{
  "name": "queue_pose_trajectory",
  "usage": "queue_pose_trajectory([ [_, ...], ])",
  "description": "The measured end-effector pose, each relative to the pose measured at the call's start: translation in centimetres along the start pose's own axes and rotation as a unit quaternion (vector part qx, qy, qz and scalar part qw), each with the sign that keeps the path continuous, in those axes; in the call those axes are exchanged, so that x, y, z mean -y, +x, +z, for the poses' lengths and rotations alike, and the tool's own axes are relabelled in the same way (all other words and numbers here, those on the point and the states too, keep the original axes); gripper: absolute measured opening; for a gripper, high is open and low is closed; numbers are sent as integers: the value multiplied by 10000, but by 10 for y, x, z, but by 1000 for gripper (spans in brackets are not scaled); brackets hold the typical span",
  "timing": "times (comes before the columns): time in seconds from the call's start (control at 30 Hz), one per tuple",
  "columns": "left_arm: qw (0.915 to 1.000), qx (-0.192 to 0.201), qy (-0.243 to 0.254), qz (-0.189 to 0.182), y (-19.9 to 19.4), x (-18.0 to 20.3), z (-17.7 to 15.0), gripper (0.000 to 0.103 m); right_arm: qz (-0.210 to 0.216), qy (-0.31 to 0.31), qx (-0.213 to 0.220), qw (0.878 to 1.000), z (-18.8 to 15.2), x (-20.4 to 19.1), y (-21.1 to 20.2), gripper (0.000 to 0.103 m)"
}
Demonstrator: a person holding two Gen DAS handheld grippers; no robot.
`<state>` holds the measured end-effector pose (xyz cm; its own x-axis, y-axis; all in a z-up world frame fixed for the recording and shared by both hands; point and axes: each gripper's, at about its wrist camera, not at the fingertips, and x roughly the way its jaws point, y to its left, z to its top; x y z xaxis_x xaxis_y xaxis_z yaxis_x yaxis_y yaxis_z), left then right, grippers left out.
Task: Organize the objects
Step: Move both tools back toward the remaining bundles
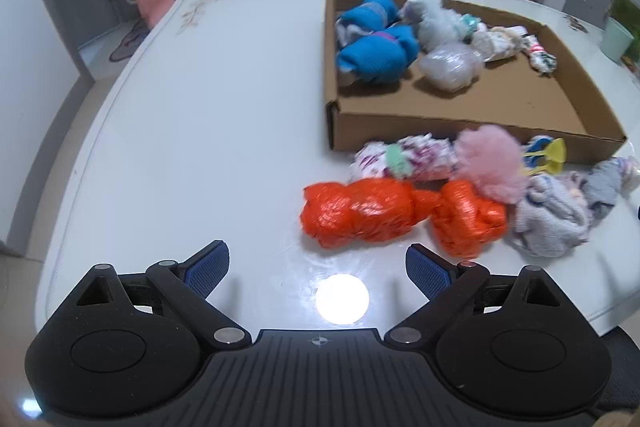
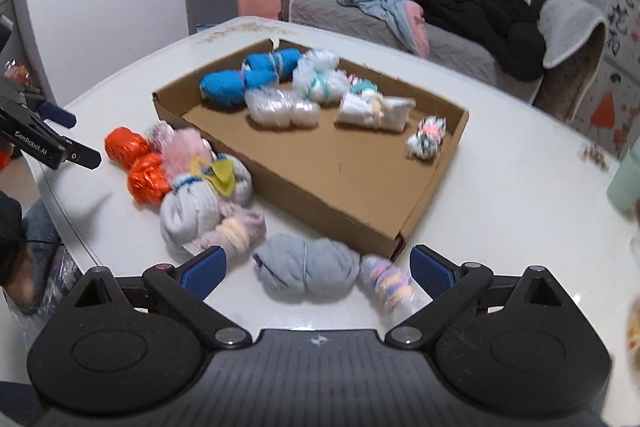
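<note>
White table (image 2: pixel 500 187), bearing:
- cardboard tray (image 2: pixel 280 171), part-filled with bundles.
- orange bundle (image 1: pixel 360 213), outside the tray on the table, long axis running left-right across the left view.
- left gripper (image 1: pixel 318 269), right gripper (image 2: pixel 318 271): both released, empty.

Risk: slippery plastic wrap may squirm out of a pinch.

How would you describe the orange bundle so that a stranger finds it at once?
Find the cardboard tray on the white table. Outside its near wall lies a row of bundles; the orange bundle is the shiny plastic one, tied in the middle, the only orange thing among pale cloth neighbours.
</note>
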<state>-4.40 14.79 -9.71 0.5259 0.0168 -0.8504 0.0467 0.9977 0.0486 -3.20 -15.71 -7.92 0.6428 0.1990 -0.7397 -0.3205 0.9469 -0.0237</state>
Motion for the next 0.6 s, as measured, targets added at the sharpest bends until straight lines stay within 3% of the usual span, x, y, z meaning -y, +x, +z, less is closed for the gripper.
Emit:
queue_pose_trajectory([
  [0.17, 10000, 27, 19, 51, 8, -1, 1, 97, -221, 462, 89, 9986, -17, 9, 3, 98],
  [0.43, 9999, 20, -87, 87, 28, 4, 6, 97, -933, 1088, 325, 9891, -28, 24, 5, 97],
  [0.6, 9998, 78, -155, 103, 36, 7, 9, 101, -1295, 1343, 158, 9823, -34, 30, 20, 95],
])
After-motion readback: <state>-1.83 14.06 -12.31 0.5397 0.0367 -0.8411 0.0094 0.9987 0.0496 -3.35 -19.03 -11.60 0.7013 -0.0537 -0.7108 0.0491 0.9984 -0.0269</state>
